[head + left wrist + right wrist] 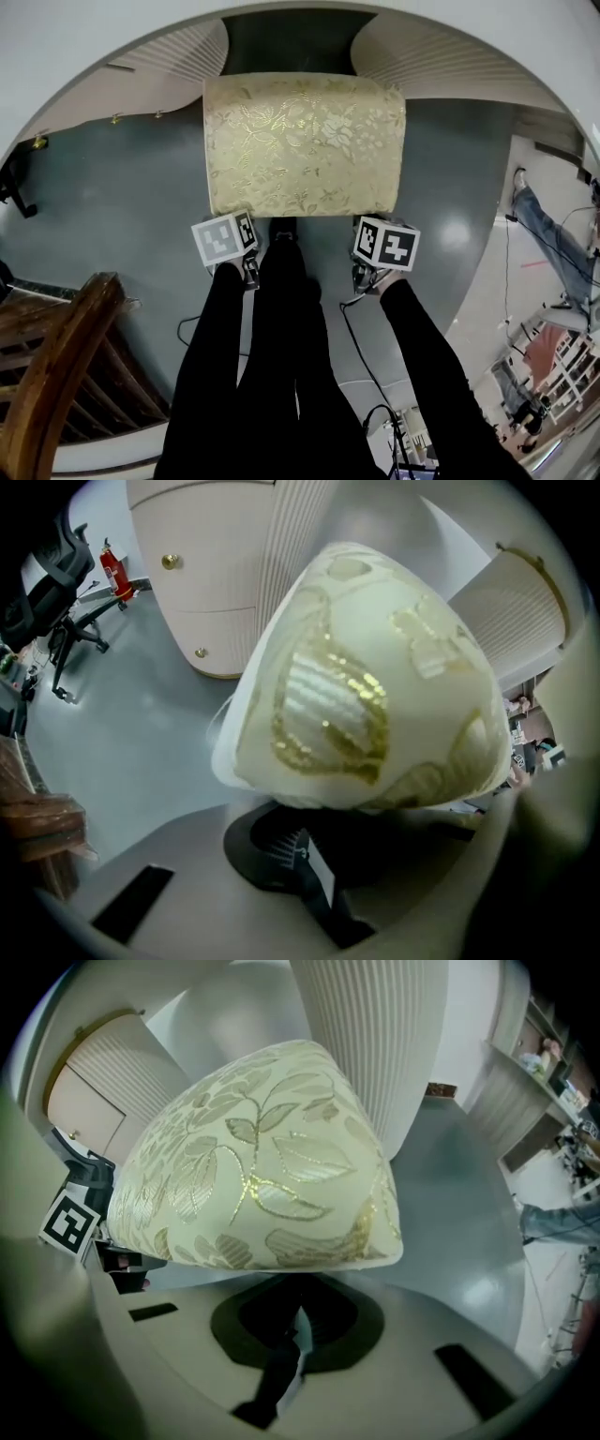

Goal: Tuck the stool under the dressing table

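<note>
- Cream, gold-flowered upholstered stool [305,141]: the seat hides the legs in the head view.
- Left gripper [225,239]: the seat covers the jaw tips in the left gripper view; grip state indeterminate.
- Right gripper [386,242]: jaw tips likewise covered.
- White ribbed dressing table [178,52]: cut off by the head view's upper edge.
- Brown wooden chair [66,347]: cut off at lower left.

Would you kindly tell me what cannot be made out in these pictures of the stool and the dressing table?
- Legs of the stool: head view, hidden beneath its own cushion.
- Hold of the left gripper: left gripper view, the cushion covers the jaw tips.
- Hold of the right gripper: right gripper view, likewise covered by the cushion.
- Knee gap of the dressing table: head view, too dark, partly behind the stool.
</note>
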